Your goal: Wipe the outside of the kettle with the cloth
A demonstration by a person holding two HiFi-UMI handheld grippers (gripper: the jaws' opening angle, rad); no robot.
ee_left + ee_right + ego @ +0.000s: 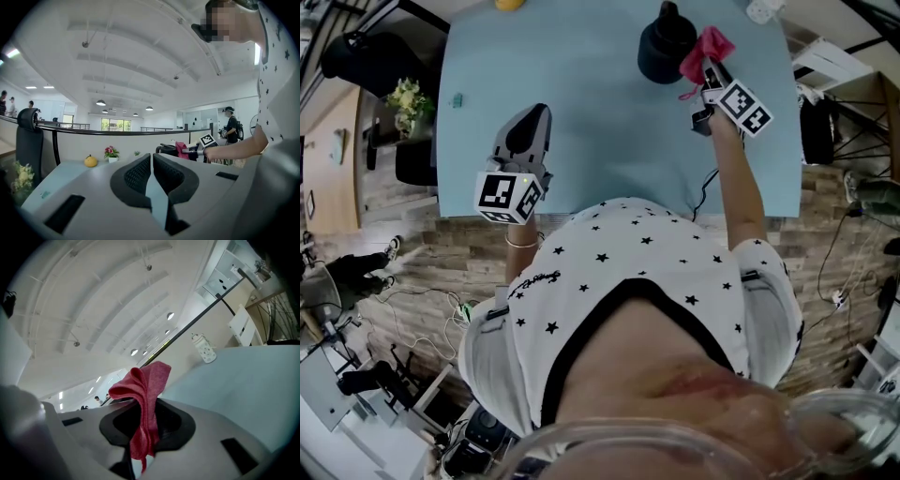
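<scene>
From where I stand, the person wears a white short-sleeved T-shirt (628, 258) scattered with small black stars, a black band edging its neckline, and a thin bracelet (522, 243) at the left wrist. The left gripper (151, 161) and the right gripper (147, 411) have smooth pale grey bodies with black dimpled jaw pads, and each carries a white marker cube (508, 195) printed with black squares.

Bright, even indoor light comes from ceiling lamps (100, 102); shadows are faint. All 3 views bow strongly at the edges, with dark corners in both gripper views.
</scene>
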